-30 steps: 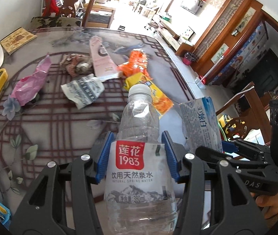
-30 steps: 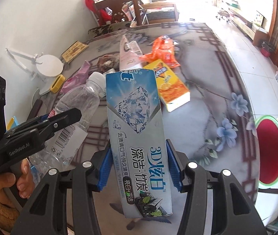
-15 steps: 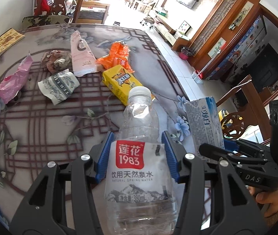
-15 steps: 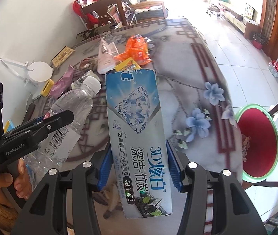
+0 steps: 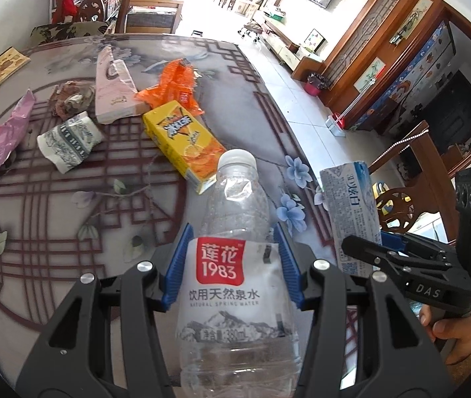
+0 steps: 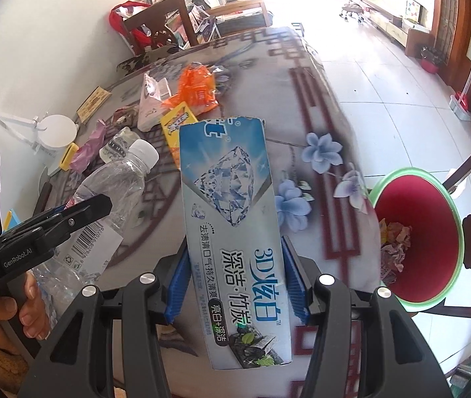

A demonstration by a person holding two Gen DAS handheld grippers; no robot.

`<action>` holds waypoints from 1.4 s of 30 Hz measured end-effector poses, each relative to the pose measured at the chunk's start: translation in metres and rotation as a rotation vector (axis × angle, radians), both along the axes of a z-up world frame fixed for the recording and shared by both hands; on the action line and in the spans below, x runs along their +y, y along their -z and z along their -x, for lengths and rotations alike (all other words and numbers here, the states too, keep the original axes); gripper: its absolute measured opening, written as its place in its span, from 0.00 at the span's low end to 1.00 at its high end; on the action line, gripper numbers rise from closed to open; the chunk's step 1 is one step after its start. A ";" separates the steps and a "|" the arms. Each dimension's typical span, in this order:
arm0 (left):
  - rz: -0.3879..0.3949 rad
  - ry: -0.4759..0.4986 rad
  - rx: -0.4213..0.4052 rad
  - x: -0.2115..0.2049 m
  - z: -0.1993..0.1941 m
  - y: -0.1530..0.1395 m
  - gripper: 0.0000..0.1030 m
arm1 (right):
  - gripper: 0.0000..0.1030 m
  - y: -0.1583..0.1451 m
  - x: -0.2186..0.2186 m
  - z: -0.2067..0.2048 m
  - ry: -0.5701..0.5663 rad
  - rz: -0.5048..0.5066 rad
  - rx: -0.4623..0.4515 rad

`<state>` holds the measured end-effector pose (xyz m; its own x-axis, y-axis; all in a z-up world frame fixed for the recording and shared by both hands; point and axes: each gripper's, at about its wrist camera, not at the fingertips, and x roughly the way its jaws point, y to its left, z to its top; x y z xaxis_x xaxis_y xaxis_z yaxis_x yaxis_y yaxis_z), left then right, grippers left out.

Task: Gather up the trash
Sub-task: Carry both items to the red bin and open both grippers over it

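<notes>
Our left gripper [image 5: 234,265] clamps a clear, empty water bottle [image 5: 235,232] with a white cap; our right gripper [image 6: 234,282] clamps a blue-and-silver toothpaste box [image 6: 232,219], both above the table [image 6: 302,99].

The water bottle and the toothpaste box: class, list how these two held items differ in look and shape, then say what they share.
The water bottle is clear, rounded plastic with a white cap; the toothpaste box is opaque printed card, flat-sided with an open top end. The bottle sits in the left gripper, the box in the right gripper. The bottle's label is red and white; the box is blue and silver. Both are empty-looking trash, clamped between blue pads above the table.
</notes>
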<state>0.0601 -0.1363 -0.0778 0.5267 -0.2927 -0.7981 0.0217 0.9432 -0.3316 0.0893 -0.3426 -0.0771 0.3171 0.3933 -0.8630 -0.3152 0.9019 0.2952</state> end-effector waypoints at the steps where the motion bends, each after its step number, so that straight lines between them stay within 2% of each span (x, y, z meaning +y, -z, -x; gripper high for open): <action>1: -0.002 0.002 0.001 -0.004 -0.001 0.000 0.47 | 0.48 0.000 -0.003 -0.001 0.002 -0.002 0.000; 11: -0.030 0.026 0.010 -0.050 -0.015 0.000 0.47 | 0.48 0.007 -0.055 -0.015 0.047 -0.020 0.010; 19: -0.050 0.058 0.017 -0.089 -0.026 0.000 0.47 | 0.48 0.024 -0.133 -0.028 0.185 0.004 0.036; 25: -0.060 0.133 0.041 -0.131 -0.039 0.006 0.47 | 0.48 0.037 -0.193 -0.035 0.303 0.025 0.052; 28: -0.067 0.193 0.038 -0.156 -0.049 0.006 0.47 | 0.53 0.041 -0.216 -0.038 0.357 0.036 0.047; 30: -0.063 0.235 0.033 -0.174 -0.056 0.005 0.47 | 0.77 0.044 -0.231 -0.040 0.400 0.044 0.042; 38: -0.036 0.440 0.010 -0.259 -0.089 0.005 0.48 | 0.76 0.036 -0.270 -0.043 0.501 0.055 -0.002; 39: -0.035 0.457 0.004 -0.266 -0.091 0.006 0.49 | 0.76 0.034 -0.273 -0.041 0.509 0.061 -0.005; 41: -0.034 0.471 -0.017 -0.278 -0.094 0.006 0.73 | 0.76 0.032 -0.275 -0.039 0.517 0.067 -0.011; 42: -0.025 0.468 -0.025 -0.279 -0.094 0.005 0.75 | 0.76 0.031 -0.275 -0.037 0.519 0.074 -0.014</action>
<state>0.1544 -0.4150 -0.0826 0.3617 -0.4843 -0.7966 0.4541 0.8378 -0.3032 0.1259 -0.6177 -0.1077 0.4661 0.1198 -0.8766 0.1751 0.9587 0.2241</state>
